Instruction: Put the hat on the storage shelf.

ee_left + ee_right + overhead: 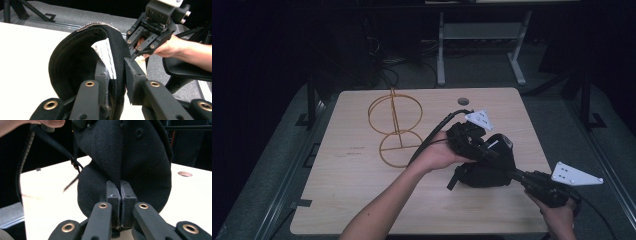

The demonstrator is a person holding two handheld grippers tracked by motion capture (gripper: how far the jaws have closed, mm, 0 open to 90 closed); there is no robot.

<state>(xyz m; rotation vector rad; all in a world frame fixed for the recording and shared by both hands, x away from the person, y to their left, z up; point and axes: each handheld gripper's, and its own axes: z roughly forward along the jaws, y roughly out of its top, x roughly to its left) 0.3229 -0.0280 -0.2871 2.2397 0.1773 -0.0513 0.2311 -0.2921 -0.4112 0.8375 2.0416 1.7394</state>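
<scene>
High view is showing me a black cap (pixel 484 172) sitting on the near right part of the light wooden surface (pixel 352 190), and I am taking it as my landmark. My left hand-held gripper (pixel 479 145) is pressing down on the cap's far upper edge. In the left gripper view its pads are clamping the cap's band beside a white label (pixel 106 58), the rim passing between them. My right hand-held gripper (pixel 517 175) is reaching in from the cap's right side; in the right gripper view its jaws are standing together, pinching a fold of the cap's dark cloth (pixel 125 157). A thin black strap (pixel 72 162) is dangling from the cap at the left of that view. Left of the cap and well apart from it, a gold wire stand (pixel 394 127) with two rings is standing on the surface. Beyond the cap, near the surface's far edge, a small round hole (pixel 463 101) is showing.
</scene>
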